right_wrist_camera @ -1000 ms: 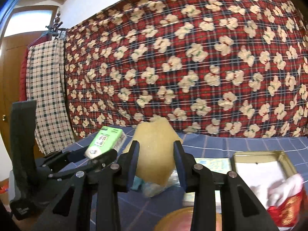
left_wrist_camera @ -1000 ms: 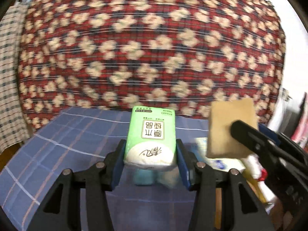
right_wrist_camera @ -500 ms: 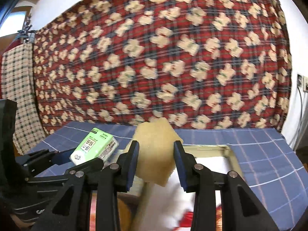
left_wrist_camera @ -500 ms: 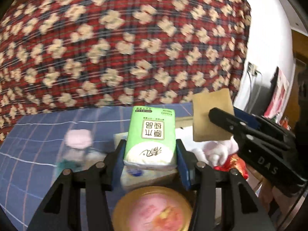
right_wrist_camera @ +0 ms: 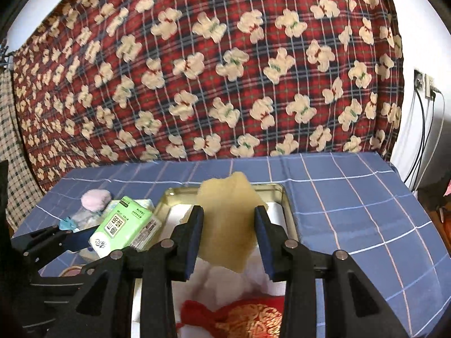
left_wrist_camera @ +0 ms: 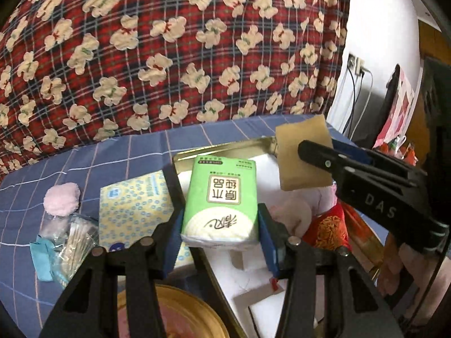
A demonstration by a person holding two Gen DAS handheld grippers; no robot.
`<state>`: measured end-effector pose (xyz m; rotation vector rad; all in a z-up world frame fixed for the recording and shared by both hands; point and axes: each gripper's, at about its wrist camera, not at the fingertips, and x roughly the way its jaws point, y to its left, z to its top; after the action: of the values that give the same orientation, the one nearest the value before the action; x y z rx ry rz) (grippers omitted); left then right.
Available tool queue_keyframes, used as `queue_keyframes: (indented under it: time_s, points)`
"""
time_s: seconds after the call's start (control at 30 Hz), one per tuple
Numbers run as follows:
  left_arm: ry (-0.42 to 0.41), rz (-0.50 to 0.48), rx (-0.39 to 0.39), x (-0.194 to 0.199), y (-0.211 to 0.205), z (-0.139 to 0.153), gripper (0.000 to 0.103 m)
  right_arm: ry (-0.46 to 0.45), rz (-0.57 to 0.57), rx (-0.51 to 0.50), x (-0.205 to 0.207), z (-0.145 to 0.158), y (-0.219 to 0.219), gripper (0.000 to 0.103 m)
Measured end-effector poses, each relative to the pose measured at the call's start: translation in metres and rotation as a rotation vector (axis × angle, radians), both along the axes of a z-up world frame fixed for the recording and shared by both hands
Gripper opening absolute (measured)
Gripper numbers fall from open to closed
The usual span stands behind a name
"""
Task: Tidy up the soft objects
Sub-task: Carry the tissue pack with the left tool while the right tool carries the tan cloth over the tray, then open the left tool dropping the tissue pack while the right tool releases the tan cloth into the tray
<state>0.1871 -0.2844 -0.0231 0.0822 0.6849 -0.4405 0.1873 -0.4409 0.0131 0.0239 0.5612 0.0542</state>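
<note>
My left gripper [left_wrist_camera: 220,231] is shut on a green tissue pack [left_wrist_camera: 222,202] and holds it above the near left part of a gold metal tin [left_wrist_camera: 225,148]. The pack also shows in the right wrist view [right_wrist_camera: 124,229]. My right gripper [right_wrist_camera: 228,236] is shut on a tan sponge [right_wrist_camera: 228,225], seen too in the left wrist view [left_wrist_camera: 303,157], and holds it over the tin [right_wrist_camera: 284,197]. A white plush toy [left_wrist_camera: 290,211] with a red embroidered garment [right_wrist_camera: 251,318] lies in the tin on white lining.
On the blue checked cloth [right_wrist_camera: 352,197] left of the tin lie a blue-and-yellow tissue packet [left_wrist_camera: 135,202], a pink puff [left_wrist_camera: 62,200] and a bag of cotton swabs [left_wrist_camera: 73,242]. A round gold lid [left_wrist_camera: 180,315] lies in front. A floral red plaid drape [right_wrist_camera: 225,70] hangs behind.
Both grippers have swung right and tilted down with their loads, from over the bare cloth to over the tin. Neither has let go.
</note>
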Motion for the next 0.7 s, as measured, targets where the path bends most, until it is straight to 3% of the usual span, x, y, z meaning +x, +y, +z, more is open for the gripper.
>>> queue_keyframes:
  time_s: [0.6,0.63,0.7]
  points:
    - [0.041,-0.048,0.072,0.003,-0.028,-0.013,0.051,0.084,-0.041,-0.031,0.014,-0.016,-0.01,0.04]
    - [0.031,-0.042,0.079,0.002,-0.028,-0.012,0.052,0.085,-0.039,-0.029,0.015,-0.017,-0.01,0.043]
    - [0.022,-0.032,0.08,0.001,-0.027,-0.01,0.068,0.081,-0.051,-0.034,0.014,-0.016,-0.01,0.059]
